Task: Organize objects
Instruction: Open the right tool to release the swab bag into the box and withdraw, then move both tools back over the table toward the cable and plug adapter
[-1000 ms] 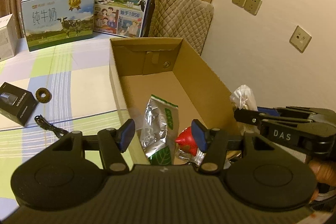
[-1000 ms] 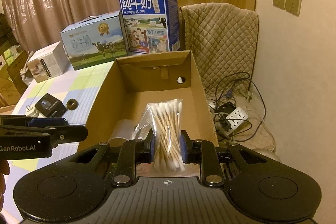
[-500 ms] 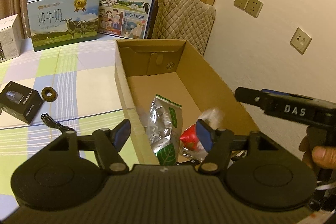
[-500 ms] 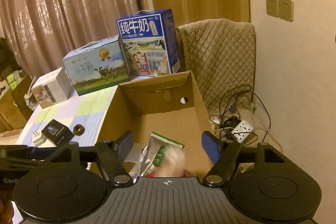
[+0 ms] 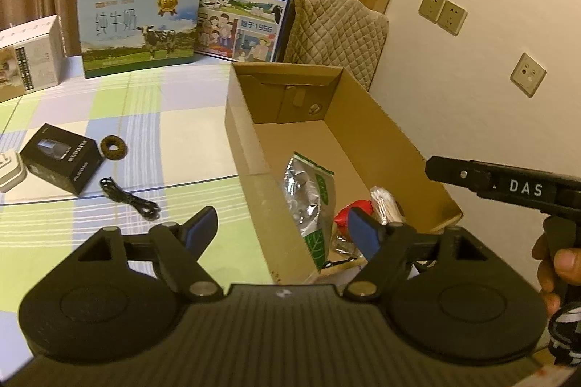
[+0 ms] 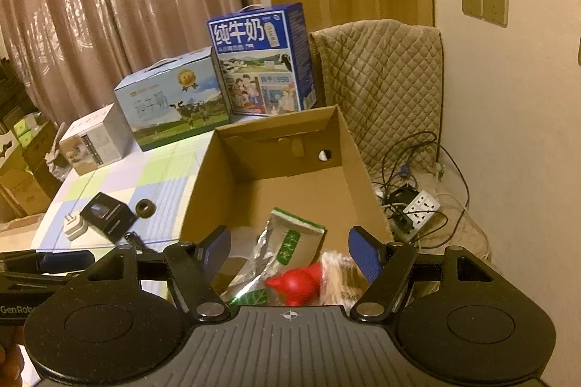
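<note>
An open cardboard box [image 5: 381,118] [image 6: 348,162] stands on the checked tablecloth. Inside lie a silver-green foil pouch [image 5: 308,191] [image 6: 290,241], a red toy [image 5: 345,216] [image 6: 297,281] and a bag of cotton swabs [image 5: 386,205] [image 6: 337,278]. My right gripper [image 6: 290,247] hangs open above the box's near end, with nothing between its pads. My left gripper [image 5: 281,227] hovers over the box's near left corner, its jaws opening and empty. One of the right gripper's fingers [image 5: 472,174] reaches in from the right in the left wrist view.
Left of the box lie a small black box [image 5: 61,162], a brown ring [image 5: 114,145], a black cable [image 5: 130,198] and a white plug [image 6: 74,227]. Two milk cartons [image 5: 138,24] [image 5: 247,2] stand at the back. A quilted chair [image 5: 337,31] and a power strip [image 6: 421,205] are beside the wall.
My right gripper opened and let go of the cotton swab bag, which now lies in the box, and then drew up. My left gripper widened and shifted left, away from the box.
</note>
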Available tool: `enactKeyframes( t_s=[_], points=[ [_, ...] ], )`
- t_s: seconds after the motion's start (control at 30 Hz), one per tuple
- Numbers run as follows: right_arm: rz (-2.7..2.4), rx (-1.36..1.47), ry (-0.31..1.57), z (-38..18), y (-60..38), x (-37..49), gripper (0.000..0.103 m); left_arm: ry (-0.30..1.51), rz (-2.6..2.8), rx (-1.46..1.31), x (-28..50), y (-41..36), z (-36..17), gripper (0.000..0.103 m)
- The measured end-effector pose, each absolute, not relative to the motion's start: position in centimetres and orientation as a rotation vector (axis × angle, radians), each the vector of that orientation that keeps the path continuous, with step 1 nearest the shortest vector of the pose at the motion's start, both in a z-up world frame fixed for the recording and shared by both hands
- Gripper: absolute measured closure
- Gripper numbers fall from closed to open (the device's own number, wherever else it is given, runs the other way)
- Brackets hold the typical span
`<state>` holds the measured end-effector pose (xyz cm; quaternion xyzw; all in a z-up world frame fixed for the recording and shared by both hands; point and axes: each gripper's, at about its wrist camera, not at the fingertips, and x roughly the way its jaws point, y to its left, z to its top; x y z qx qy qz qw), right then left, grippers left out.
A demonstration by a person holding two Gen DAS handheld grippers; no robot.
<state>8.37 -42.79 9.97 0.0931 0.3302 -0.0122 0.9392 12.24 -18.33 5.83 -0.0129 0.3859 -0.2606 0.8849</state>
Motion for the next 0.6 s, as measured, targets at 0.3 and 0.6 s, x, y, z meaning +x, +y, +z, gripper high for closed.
enactKeyframes(
  t_s=[0.3, 0.6],
  points=[
    [0.007, 0.167, 0.692, 10.3, -39.6, 6.9, 0.034, 0.777, -0.486, -0.029, 10.5, -14.6, 6.6, 0.016],
    [0.069, 0.142, 0.689, 10.9, -35.3, 6.3, 0.029, 0.738, -0.366, 0.017, 8.2, -8.1, 6.6, 0.001]
  ],
)
